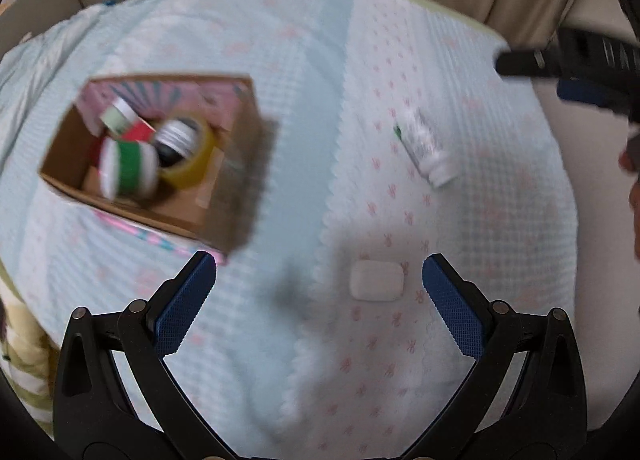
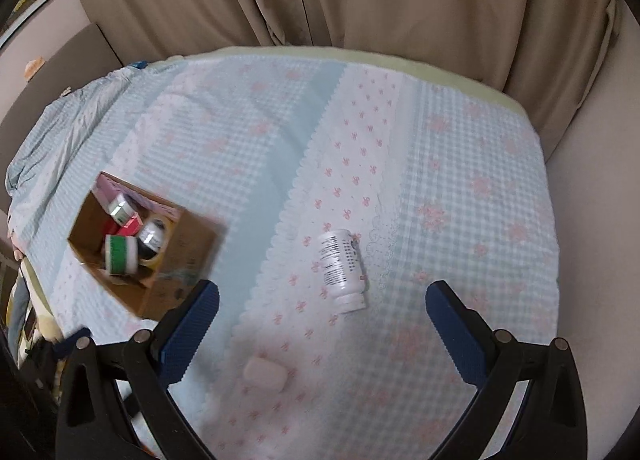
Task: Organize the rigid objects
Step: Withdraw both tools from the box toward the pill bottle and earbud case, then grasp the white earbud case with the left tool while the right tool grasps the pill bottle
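While both grippers hang above the bed [image 2: 460, 163] with their fingers spread wide and nothing between them, two loose things are left on the patterned cover: a white pill bottle [image 2: 342, 268] lying on its side and a small white rounded case [image 1: 377, 281] lying flat. In the left wrist view the case sits ahead of the left gripper [image 1: 319, 302], between the lines of its two blue fingers [image 1: 182, 310] and nearer the right-hand one, so this gripper looks the closer to it and would likely need only to drop forward and down. The case's long side runs across the gap from finger to finger, which makes for a wide bite; a slight turn of the wrist might take it across the shorter side instead. In the right wrist view the bottle lies ahead of the right gripper [image 2: 322, 318], roughly on its centre line, with its long axis running away from the fingers and its cap end toward them. Fingers closing from either side would therefore meet the round body squarely, though a round bottle on soft bedding may roll. The cardboard box [image 1: 234, 183], already holding a green-banded jar [image 1: 129, 167], a roll of yellow tape [image 1: 196, 163] and other containers, stands ahead and to the left of both grippers, well apart from the bottle, nearer the left gripper.
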`<state>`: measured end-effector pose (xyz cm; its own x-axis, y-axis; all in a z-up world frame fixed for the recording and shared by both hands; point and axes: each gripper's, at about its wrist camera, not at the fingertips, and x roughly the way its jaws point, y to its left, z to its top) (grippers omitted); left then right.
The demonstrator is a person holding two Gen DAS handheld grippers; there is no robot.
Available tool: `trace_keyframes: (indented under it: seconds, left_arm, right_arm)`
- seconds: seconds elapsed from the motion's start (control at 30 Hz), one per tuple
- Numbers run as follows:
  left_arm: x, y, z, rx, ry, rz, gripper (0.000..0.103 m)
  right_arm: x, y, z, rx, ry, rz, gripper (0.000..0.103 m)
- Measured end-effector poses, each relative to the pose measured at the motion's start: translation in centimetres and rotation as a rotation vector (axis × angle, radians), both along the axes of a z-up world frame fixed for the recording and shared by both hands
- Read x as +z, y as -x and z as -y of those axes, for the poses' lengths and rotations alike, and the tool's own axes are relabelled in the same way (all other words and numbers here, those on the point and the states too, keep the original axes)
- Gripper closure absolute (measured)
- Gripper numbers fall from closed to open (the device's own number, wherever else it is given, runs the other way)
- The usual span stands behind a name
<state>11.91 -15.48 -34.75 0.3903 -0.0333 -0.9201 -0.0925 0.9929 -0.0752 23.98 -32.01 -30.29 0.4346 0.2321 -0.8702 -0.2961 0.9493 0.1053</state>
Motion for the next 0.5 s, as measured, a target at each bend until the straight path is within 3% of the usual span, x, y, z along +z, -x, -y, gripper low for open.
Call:
trace_keyframes:
  seconds: [0.2, 0.5]
  left_arm:
    - [-7.3, 0.4, 3.6, 0.057, 0.042, -0.052, 0.002]
    - [-13.4, 0.2, 6.7, 0.013, -0.042, -0.049, 0.013]
  right_arm:
    - [-6.0, -3.3, -0.1, 0.067, 0.022, -0.028, 0.000]
    - [-14.4, -5.8, -1.8, 0.170, 0.075, -0.071, 0.004]
